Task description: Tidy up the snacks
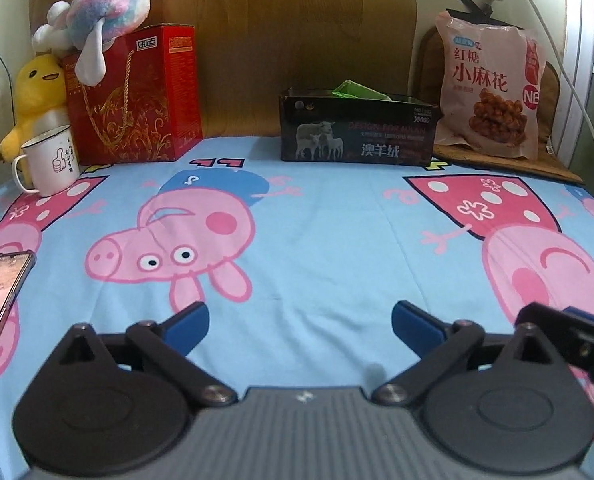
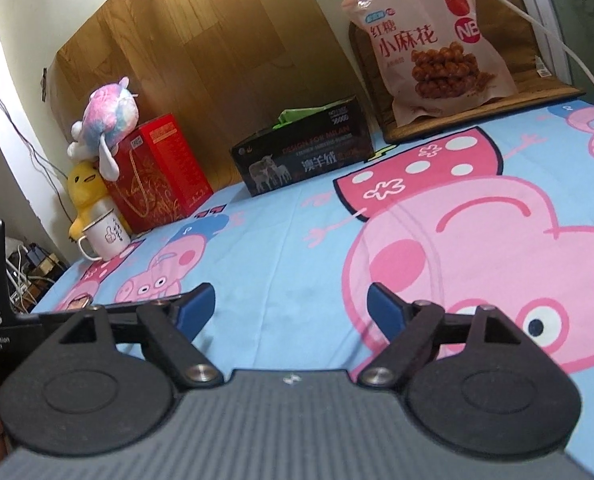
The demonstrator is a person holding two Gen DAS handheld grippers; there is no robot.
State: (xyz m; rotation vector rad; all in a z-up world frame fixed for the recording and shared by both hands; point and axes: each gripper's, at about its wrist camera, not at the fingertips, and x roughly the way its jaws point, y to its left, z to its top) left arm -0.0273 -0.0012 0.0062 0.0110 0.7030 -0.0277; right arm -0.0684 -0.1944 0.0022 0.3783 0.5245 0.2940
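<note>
Nearest the lens, the left gripper (image 1: 300, 322) hangs low over the blue cartoon-pig bedsheet (image 1: 317, 220) with its blue-padded fingers (image 1: 189, 320) spread wide and nothing between them; the right gripper (image 2: 291, 308) just beside it is likewise wide and empty. The sorting looks close to finished or barely begun, and I cannot tell which: a green packet (image 1: 357, 90) already sits in the open black cardboard box with sheep printed on it (image 1: 357, 136) at the far edge of the bed, while the large pink plastic bag of fried dough twists (image 1: 493, 88) leans upright on a brown mat (image 1: 509, 160) just right of the box, outside it. No loose snacks lie on the sheet. The box's inside is hidden by its front wall, so what else it holds is unknown. A phone (image 1: 1, 300) is cut off at the left edge, and the right gripper shows only as a dark corner in the left view.
</note>
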